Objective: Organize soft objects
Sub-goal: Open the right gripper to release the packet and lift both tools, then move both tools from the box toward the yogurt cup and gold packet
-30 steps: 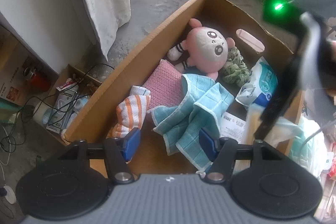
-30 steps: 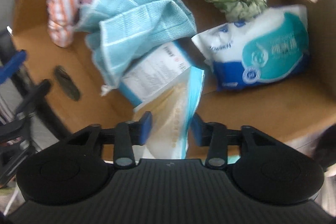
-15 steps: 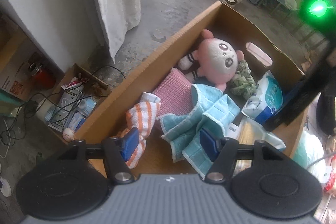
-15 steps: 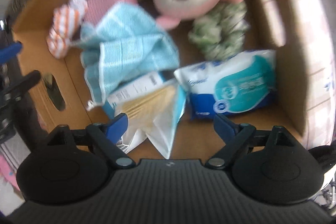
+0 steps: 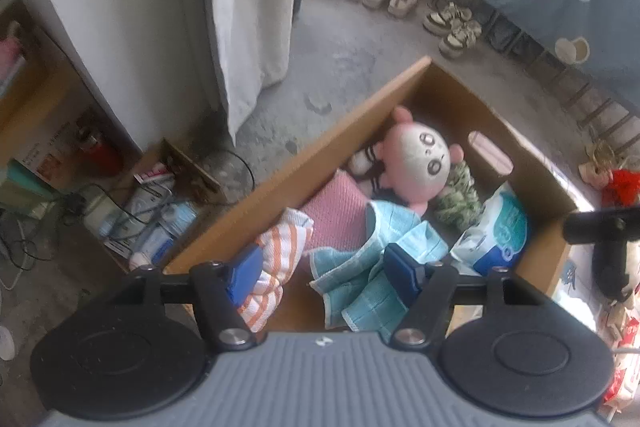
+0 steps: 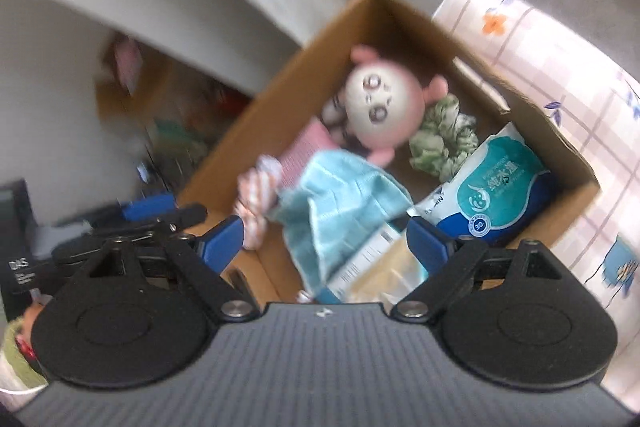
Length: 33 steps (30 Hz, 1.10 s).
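A cardboard box point(image 5: 328, 155) point(image 6: 248, 119) holds a pink plush doll point(image 5: 416, 159) point(image 6: 384, 111), a pink cloth point(image 5: 336, 215), an orange striped cloth point(image 5: 280, 247) point(image 6: 256, 199), a teal towel point(image 5: 376, 267) point(image 6: 344, 207), a green scrunchie point(image 5: 456, 203) point(image 6: 444, 139), a wipes pack point(image 5: 500, 239) point(image 6: 488, 195) and a clear packet point(image 6: 384, 271). My left gripper point(image 5: 324, 271) is open and empty above the box's near end. My right gripper point(image 6: 324, 239) is open and empty above the box.
A smaller box with tubes and cables point(image 5: 156, 219) stands on the floor left of the big box. A white curtain point(image 5: 248, 7) hangs behind. Shoes point(image 5: 420, 7) line the far floor. A checked cloth surface point(image 6: 560, 87) lies right of the box.
My right gripper opened and let go of the clear packet, which now lies in the box. Both grippers rose and pulled back from the box.
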{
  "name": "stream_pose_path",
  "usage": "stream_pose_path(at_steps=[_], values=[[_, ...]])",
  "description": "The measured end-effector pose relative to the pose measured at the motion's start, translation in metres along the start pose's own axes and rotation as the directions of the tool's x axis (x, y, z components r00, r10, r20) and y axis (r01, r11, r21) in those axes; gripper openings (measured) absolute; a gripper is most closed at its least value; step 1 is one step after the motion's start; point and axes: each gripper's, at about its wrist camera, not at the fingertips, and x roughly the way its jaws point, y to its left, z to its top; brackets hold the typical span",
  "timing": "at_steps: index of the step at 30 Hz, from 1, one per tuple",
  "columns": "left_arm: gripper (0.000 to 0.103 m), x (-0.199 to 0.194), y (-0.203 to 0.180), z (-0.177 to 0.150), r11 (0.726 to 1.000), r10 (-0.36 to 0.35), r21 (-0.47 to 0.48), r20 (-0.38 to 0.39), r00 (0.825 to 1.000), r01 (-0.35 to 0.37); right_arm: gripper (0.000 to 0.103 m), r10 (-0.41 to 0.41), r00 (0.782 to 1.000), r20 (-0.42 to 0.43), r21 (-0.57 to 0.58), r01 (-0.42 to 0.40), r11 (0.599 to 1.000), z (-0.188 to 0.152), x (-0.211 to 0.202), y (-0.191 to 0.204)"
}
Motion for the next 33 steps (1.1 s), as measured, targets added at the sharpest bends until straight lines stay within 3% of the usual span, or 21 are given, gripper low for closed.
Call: stream_pose_path(at_steps=[7,16,25,29,33], values=[[0.075,-0.058,-0.032,-0.01,0.999,0.048,0.018,0.077,0.996,-0.049,0.089,0.099,0.98,0.171,0.176,-0.129,0.976,-0.067,-0.059,-0.041],[0.082,-0.105,-0.117,-0.057,0.997,0.05,0.056,0.087,0.995,-0.055,0.089,0.11,0.973,0.204,0.317,-0.172,0.933,-0.174,-0.126,-0.098],[0.082,-0.096,-0.228,-0.11,0.983,-0.079,0.164,-0.016,0.997,0.08,0.089,-0.034,0.97,0.24,0.401,-0.067,0.914,-0.256,-0.204,-0.179],[0.082,-0.082,-0.277,-0.138,0.964,-0.152,0.203,-0.099,0.983,0.169,0.089,-0.148,0.967,0.208,0.323,0.075,0.944,-0.275,-0.226,-0.208],[0.082,-0.062,-0.32,-0.166,0.943,-0.152,0.267,-0.182,0.971,0.198,0.089,-0.239,0.957,0.161,0.208,0.204,0.957,-0.28,-0.236,-0.233]])
